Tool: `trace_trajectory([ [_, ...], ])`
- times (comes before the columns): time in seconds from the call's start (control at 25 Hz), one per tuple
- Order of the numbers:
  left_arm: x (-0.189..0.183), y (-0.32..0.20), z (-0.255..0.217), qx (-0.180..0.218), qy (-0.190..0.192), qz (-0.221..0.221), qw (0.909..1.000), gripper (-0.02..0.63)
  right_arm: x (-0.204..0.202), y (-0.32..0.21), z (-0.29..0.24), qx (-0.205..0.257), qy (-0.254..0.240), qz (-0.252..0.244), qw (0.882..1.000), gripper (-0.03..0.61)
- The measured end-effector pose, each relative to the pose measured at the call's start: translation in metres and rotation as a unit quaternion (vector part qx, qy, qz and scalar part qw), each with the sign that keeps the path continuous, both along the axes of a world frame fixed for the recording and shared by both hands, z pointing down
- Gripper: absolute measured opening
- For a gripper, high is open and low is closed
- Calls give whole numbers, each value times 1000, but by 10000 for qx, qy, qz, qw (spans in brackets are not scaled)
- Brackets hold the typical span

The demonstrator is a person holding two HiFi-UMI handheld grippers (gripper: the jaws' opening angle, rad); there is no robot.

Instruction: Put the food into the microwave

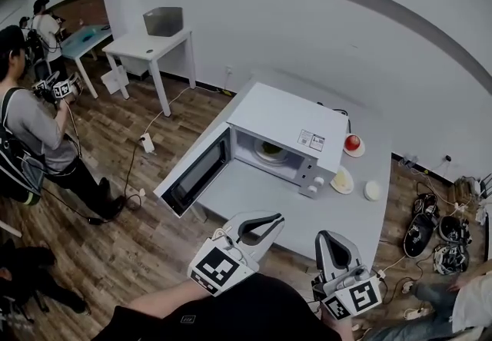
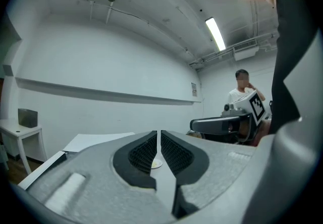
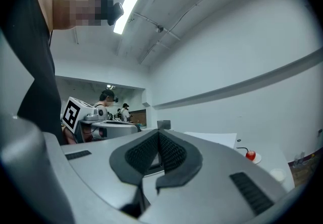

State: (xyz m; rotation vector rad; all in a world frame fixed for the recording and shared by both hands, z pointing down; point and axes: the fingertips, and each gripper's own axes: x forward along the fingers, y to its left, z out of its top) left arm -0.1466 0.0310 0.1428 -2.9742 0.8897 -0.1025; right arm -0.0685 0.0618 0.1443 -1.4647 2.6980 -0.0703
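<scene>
The left gripper (image 2: 158,137) had its jaws pressed together with only a thin slit showing and nothing between them. The right gripper (image 3: 157,140) was likewise closed and empty. In the head view both hovered over the near edge of the table (image 1: 307,216), in front of the microwave (image 1: 288,120), the left gripper (image 1: 270,220) nearer its door (image 1: 196,174) and the right gripper (image 1: 327,236) beside it. The door hung wide open to the microwave's left. The food (image 1: 270,150) sat on a plate inside the microwave. Just right of the microwave stood a red fruit (image 1: 353,143) on a saucer, a yellow dish (image 1: 341,180) and a white bowl (image 1: 372,190).
</scene>
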Motion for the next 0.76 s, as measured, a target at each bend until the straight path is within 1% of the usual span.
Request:
trace_trajectory([
  [0.12,-3,-4,2,-73,29,-48,10000,31,-11,4,2,-13,99,-117,9999,14],
  [0.28,-1,-2,12,-272,27,-18,9996,31,-30,13,17,-218,284,-398,9986,14],
  [0.36,0,-2,12,-294,9,20,9996,31,-30,15,19,-286,368,-384,9982,14],
  [0.52,1,-2,12,-288,-5,53,9996,31,-18,12,14,-177,206,-232,9994,14],
  [0.76,2,-5,20,-375,-50,77,9993,31,-19,10,22,-272,211,-234,9991,14],
])
